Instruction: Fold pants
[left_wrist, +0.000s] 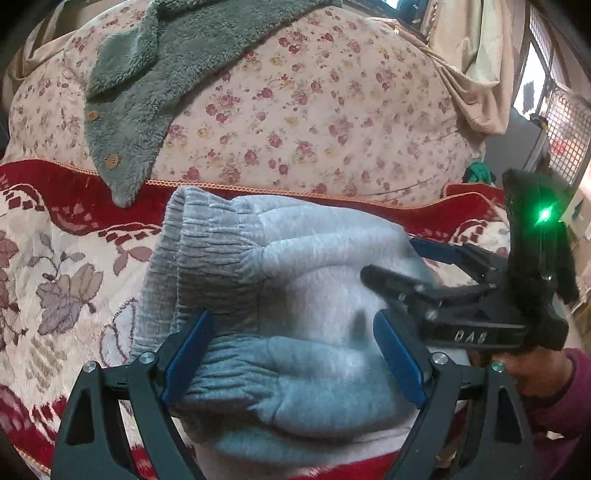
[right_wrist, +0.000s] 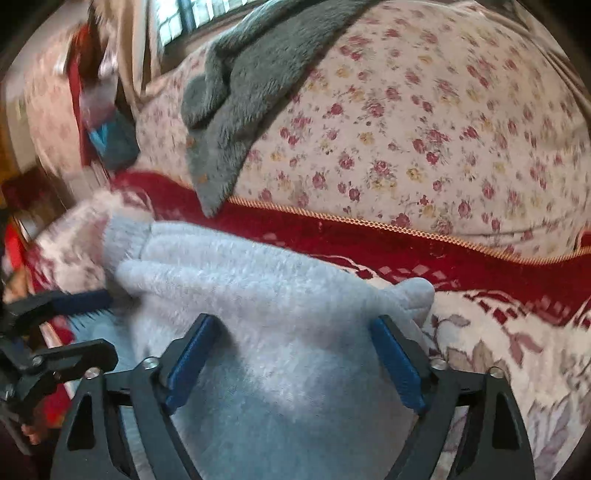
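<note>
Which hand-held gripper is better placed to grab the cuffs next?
Left. The left hand-held gripper is open right over the ribbed cuffs; the right hand-held gripper straddles plain pants fabric.

Grey pants on red-and-cream florals — a room of soft, faded colour.

The pants (left_wrist: 295, 295) are pale grey with a bluish cast, their ribbed cuffs a shade darker. Under them the bedspread (left_wrist: 55, 258) is cream with mauve-grey flowers and leaves, bordered by a deep red band (left_wrist: 74, 181) with a broken cream check and an orange-gold corded edge. Behind, the quilt (left_wrist: 314, 110) is pinkish cream, sprinkled with small dark-red roses and a few yellow ones. Across it lies a fleece garment (left_wrist: 147, 74) in muted grey-green with tan buttons. The left gripper (left_wrist: 295, 354) and right gripper (right_wrist: 295, 365) are black with blue pads — one showing a green light. A sleeve (left_wrist: 554, 406) is maroon; the curtain (left_wrist: 476, 55) beige.
</note>
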